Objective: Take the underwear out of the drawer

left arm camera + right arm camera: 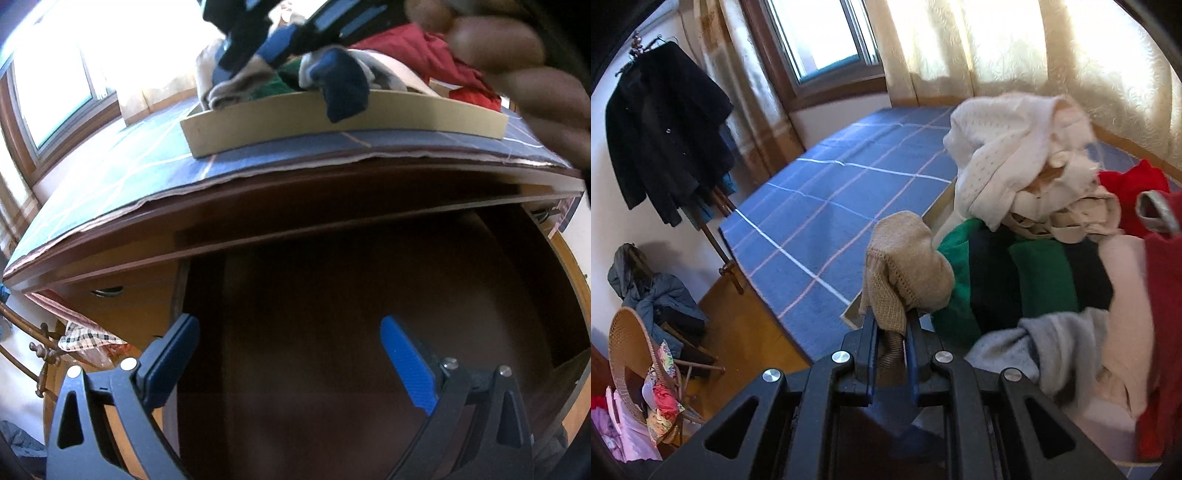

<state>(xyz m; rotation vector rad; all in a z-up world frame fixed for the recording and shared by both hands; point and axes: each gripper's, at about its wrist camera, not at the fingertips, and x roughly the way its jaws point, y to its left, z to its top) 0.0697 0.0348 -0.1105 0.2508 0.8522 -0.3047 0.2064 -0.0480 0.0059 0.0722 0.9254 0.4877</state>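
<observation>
Drawer [369, 350] sat pulled out, bare where visible, left gripper [288, 354] released above it. Right gripper [891, 332] was clenched on beige underwear [908, 266], held over the tabletop [820, 206] at 9 o'clock of the clothes tray [332, 122].

Blue cloth [827, 192] crossed by a white and pale pink grid, covering the desk top; this serves as landmark. On the cloth, a cream-beige tray [343, 122]. In the tray: a beige knit garment [908, 266] with a ribbed hem, a white eyelet-dotted garment [997, 147], a green and navy striped piece [1027, 280], a grey piece [1041, 343], a red garment [1130, 188] and a navy piece [343, 88] draped over the tray's wall. Below the cloth, a dark reddish-brown drawer [369, 332]. Left of the cloth, a black coat [668, 147]; behind it, cream patterned curtains [1015, 48]. Gripper pads [406, 362] blue on black frames.
</observation>
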